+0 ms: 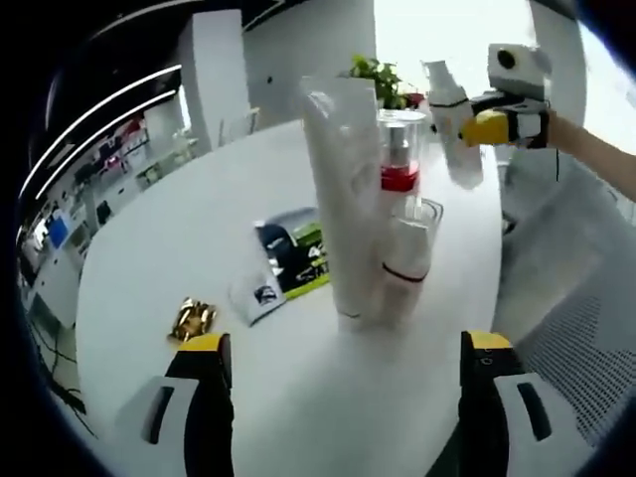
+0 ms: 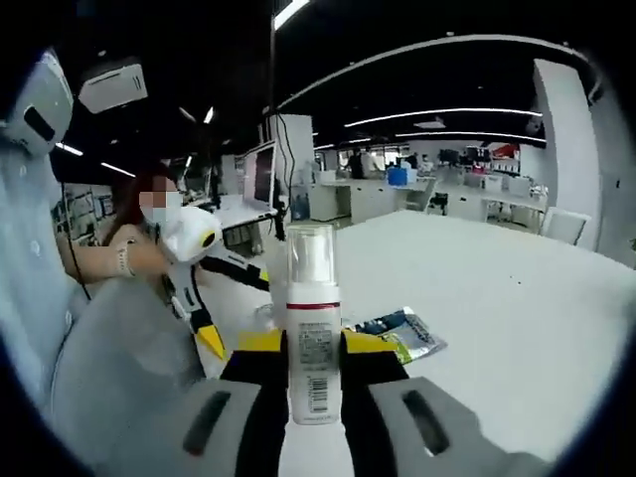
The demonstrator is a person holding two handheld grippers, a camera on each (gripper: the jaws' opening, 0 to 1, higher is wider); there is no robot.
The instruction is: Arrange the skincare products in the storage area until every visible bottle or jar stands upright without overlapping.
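The pump bottle sits clamped upright between the jaws of the right gripper, held above the bench; in the left gripper view it hangs beyond the standing group, at the far edge of the bench. To do this step well, I judge it should be lowered straight down onto bare bench just beside the group, base flat, and let go only once it stands, so it knocks nothing over. The bottle is white with a clear cap, a red band under the cap and a barcode label low on its front. The group holds a tall white tube, a clear bottle with a red middle and a short white bottle, all upright and close together. The left gripper is wide and holds nothing. Sachets lie flat beside the group, and a gold wrapper near them
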